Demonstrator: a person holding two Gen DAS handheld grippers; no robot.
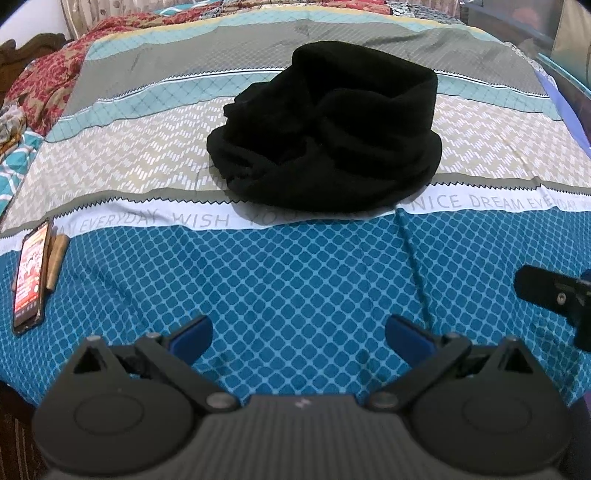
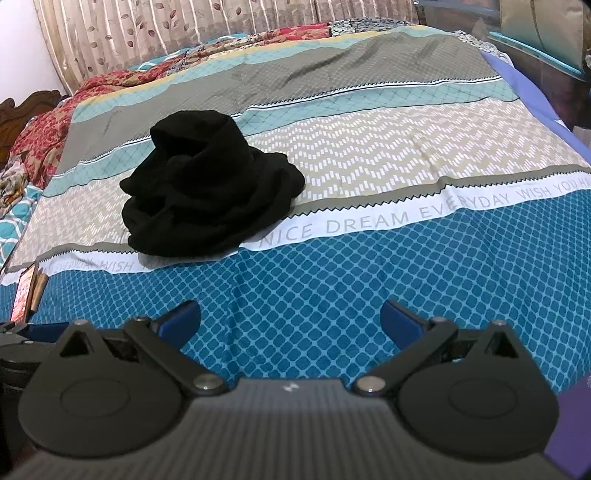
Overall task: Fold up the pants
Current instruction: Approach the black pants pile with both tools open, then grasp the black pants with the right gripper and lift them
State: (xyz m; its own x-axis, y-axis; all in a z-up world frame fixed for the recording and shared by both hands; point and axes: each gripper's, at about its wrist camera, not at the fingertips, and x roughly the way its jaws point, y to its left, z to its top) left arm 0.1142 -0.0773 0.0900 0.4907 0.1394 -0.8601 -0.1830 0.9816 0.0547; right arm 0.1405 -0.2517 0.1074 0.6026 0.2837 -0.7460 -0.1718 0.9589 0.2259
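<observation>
Black pants point(image 1: 328, 129) lie in a crumpled heap on the patterned bedsheet point(image 1: 295, 273), across its beige and white stripes. They show left of centre in the right wrist view point(image 2: 207, 192). My left gripper point(image 1: 298, 334) is open and empty, held over the blue diamond-patterned band, well short of the pants. My right gripper point(image 2: 290, 319) is also open and empty, over the same blue band, to the right of and nearer than the pants. Part of the right gripper point(image 1: 554, 291) shows at the right edge of the left wrist view.
A phone point(image 1: 31, 273) with a lit screen and a brown case lie at the bed's left edge. A red floral blanket point(image 1: 48, 77) is bunched at the far left. A curtain point(image 2: 147, 33) hangs behind the bed. Dark furniture point(image 2: 546, 55) stands at the right.
</observation>
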